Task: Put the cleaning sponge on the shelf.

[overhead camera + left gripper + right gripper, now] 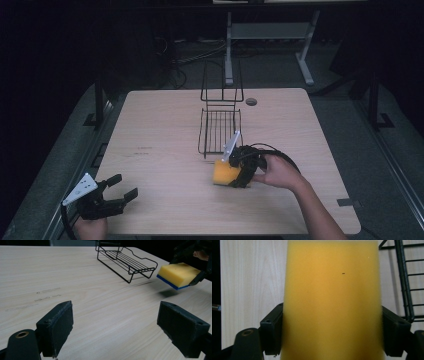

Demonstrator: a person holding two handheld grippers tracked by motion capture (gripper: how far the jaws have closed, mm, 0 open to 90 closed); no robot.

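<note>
High view: right claw [235, 172] at about four o'clock of the desk [165, 200], clamped on a yellow sponge [224, 172]; sponge just past the near end of the black wire rack [220, 131], at the rack's six o'clock, not touching it as far as can be told; rack lying along the desk's middle toward twelve o'clock, its far end turned upright; person's right hand [278, 172] wrapped round the tool at three o'clock of the sponge; left claw [122, 194] down at seven o'clock near the desk's front edge, spread wide, holding nothing, well apart from sponge and rack.

Left gripper view: own two pads [56, 326] far apart over bare wood; sponge [178, 274] at two o'clock, held above the desk with a shadow beneath it, yellow on top with a thin blue layer underneath, tilted slightly; rack [126, 261] at twelve to one o'clock, just beside the sponge.

Right gripper view: sponge [332, 302] squeezed between both pads [272, 330], yellow face toward the camera, a tiny dark speck at one o'clock on it; rack wires [404, 280] at three o'clock; pale wood of the desk [249, 277] at nine o'clock.
</note>
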